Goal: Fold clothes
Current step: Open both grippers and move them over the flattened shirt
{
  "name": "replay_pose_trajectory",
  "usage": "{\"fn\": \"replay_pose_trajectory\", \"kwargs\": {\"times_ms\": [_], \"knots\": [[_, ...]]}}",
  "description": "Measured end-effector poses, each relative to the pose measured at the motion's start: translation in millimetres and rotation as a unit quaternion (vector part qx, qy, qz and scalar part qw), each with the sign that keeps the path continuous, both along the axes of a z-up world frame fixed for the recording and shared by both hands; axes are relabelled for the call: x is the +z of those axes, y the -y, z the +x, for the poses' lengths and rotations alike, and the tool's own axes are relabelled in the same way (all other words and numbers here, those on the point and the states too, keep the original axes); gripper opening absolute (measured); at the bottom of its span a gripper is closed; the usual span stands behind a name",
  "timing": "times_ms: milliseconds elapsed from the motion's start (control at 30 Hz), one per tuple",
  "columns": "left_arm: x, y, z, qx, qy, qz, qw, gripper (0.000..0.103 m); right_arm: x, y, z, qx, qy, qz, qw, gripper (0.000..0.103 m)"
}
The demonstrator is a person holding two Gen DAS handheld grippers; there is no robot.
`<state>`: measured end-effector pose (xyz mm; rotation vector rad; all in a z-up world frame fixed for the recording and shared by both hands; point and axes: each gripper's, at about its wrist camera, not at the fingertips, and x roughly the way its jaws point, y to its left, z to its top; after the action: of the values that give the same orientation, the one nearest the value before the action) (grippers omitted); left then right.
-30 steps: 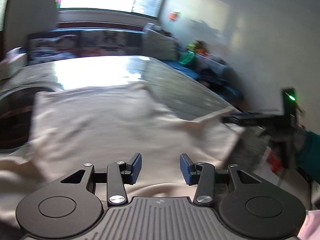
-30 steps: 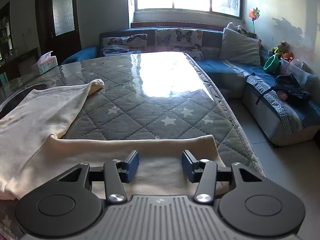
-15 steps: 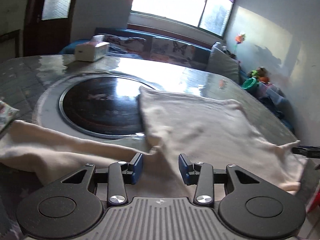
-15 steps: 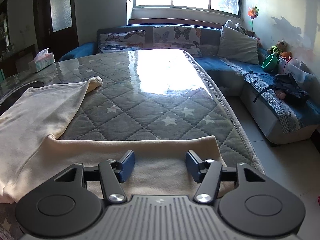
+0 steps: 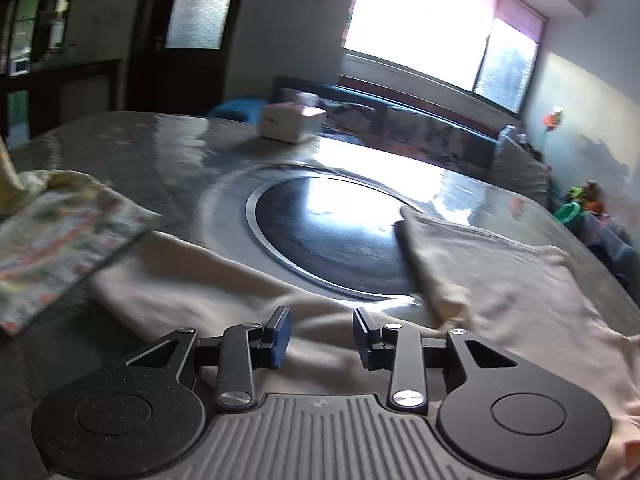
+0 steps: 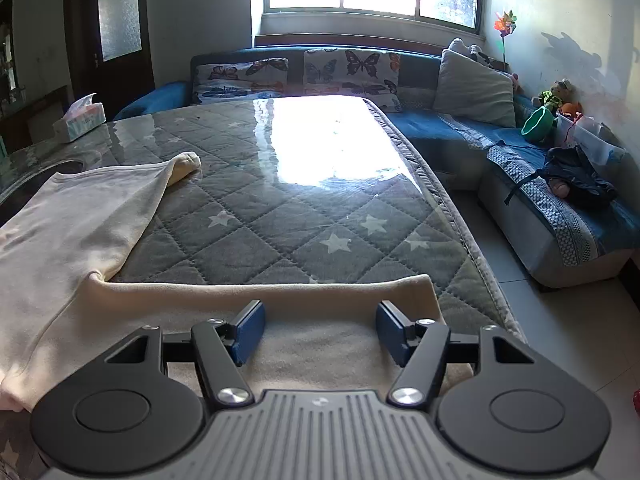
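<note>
Between the blue pads of your left gripper [image 5: 322, 334] the gap is narrow and the jaws are closing; cream cloth lies under and between them, but the pads do not press it. This is the cream garment [image 5: 500, 280], spread flat across the near part of the table [image 5: 132, 148], partly over the dark round plate [image 5: 320, 232]. At the left lies a flowered cloth [image 5: 56, 240], and at the far side a tissue box [image 5: 290, 122]. Your right gripper [image 6: 318, 330] has its jaws wide and opening, just above the near fold of the same garment, and nothing is held. Beyond it you see the quilted star cover [image 6: 288, 220], and to the right the blue sofa [image 6: 560, 200].
</note>
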<state>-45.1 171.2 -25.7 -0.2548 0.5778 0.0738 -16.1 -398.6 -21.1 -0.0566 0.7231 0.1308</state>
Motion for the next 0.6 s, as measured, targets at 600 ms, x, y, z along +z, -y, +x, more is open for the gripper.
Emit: {"fn": "replay_pose_trajectory", "kwargs": {"times_ms": [600], "knots": [[7, -66, 36, 0.087, -0.017, 0.04, 0.9953, 0.037, 0, -2, 3, -0.004, -0.003, -0.003, 1.0, 0.066]]}}
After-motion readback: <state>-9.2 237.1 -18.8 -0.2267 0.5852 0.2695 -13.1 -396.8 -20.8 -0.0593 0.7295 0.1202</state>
